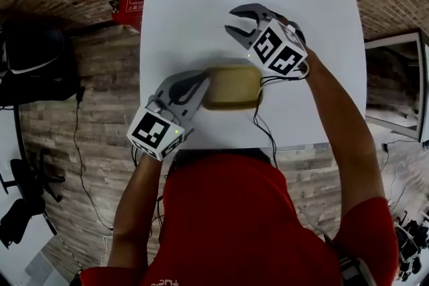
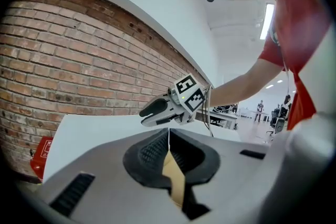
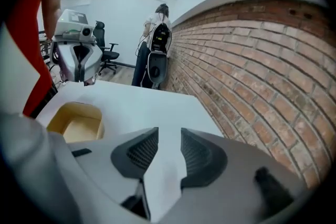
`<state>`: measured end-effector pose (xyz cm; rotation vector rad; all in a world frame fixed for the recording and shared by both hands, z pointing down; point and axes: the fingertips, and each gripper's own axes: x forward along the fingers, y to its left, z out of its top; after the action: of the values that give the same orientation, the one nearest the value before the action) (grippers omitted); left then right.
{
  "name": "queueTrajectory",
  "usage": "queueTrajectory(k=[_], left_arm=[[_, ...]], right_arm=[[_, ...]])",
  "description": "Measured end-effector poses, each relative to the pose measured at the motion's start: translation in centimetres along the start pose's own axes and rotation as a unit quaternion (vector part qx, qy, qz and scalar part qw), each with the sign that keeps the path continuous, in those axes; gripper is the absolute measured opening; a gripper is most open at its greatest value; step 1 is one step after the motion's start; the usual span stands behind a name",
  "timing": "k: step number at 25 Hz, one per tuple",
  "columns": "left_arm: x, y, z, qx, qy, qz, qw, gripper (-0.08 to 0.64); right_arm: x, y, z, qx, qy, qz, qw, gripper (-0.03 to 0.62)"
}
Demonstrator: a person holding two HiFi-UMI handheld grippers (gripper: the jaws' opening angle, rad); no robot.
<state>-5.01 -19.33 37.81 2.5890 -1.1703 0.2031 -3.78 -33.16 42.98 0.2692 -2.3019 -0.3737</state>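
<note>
1. White table (image 1: 181, 10) spreads out under both grippers. Apart from one tub, nothing on it shows in any view.
2. Tan tub (image 1: 231, 87) sits on the near half of the table. It lies directly ahead of the left gripper, and beside and behind the right one. Its hollow (image 3: 76, 123) looks empty from the right gripper view.
3. Left gripper (image 1: 203, 85) is in on it. The jaws are pinched onto the tub's end wall, and a tan sliver (image 2: 173, 176) is wedged between the pads. By my read that grab is made, though I can't tell whether the tub has left the table.
4. Right gripper (image 1: 231, 20) has its jaws spread wide with only white tabletop between them. It hovers past the tub's far side, clear of it, and has no hold on anything.
</note>
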Motion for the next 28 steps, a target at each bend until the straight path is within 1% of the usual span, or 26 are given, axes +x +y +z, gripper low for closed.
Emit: queueTrajectory(k=[2,4,5,6,8,9,12,14,16,19,21,23,28], left_arm=[[0.1,-0.1,0.5,0.004,-0.006,-0.001,1.0,0.021],[0.0,-0.3,1.4,0.009,-0.016,-0.001,0.9998,0.021],[0.0,-0.3,2.1,0.011,-0.023,-0.001,0.9997,0.021],[-0.2,-0.4,3.0,0.015,-0.032,0.0,0.9994,0.021],[-0.6,-0.7,5.0,0.022,-0.054,0.002,0.9983,0.021],[-0.9,-0.9,6.0,0.026,-0.065,0.001,0.9976,0.02],[-1.8,-1.5,8.7,0.039,-0.091,-0.002,0.9951,0.018],[-2.2,-1.9,10.1,0.048,-0.101,-0.005,0.9937,0.017],[-2.4,-2.6,11.1,0.057,-0.108,-0.013,0.9924,0.017],[-2.5,-3.9,11.9,0.071,-0.115,-0.027,0.9905,0.015],[-2.7,-4.7,12.1,0.076,-0.115,-0.032,0.9899,0.015],[-2.8,-5.4,12.2,0.075,-0.115,-0.037,0.9898,0.015],[-2.9,-6.5,11.6,0.08,-0.103,-0.042,0.9906,0.015]], right_arm=[[-1.7,-0.1,1.3,0.002,-0.031,-0.015,0.999,0.131],[-4.2,0.2,3.4,0.029,-0.078,-0.019,0.996,0.104],[-5.8,0.4,4.6,0.05,-0.111,-0.022,0.992,0.083],[-7.5,0.7,5.9,0.074,-0.146,-0.025,0.986,0.071],[-11.0,1.3,7.8,0.121,-0.212,-0.034,0.969,0.06],[-12.5,1.9,8.3,0.144,-0.237,-0.036,0.96,0.057],[-16.1,3.7,9.8,0.205,-0.292,-0.039,0.933,0.05],[-17.7,4.9,10.7,0.234,-0.32,-0.043,0.917,0.044],[-18.7,5.8,11.3,0.249,-0.335,-0.055,0.907,0.04],[-19.6,6.8,11.8,0.259,-0.341,-0.081,0.9,0.034],[-19.9,7.2,11.9,0.269,-0.344,-0.091,0.895,0.032],[-20.0,7.7,11.9,0.273,-0.343,-0.098,0.894,0.031],[-19.5,8.9,11.5,0.272,-0.332,-0.11,0.897,0.029]])
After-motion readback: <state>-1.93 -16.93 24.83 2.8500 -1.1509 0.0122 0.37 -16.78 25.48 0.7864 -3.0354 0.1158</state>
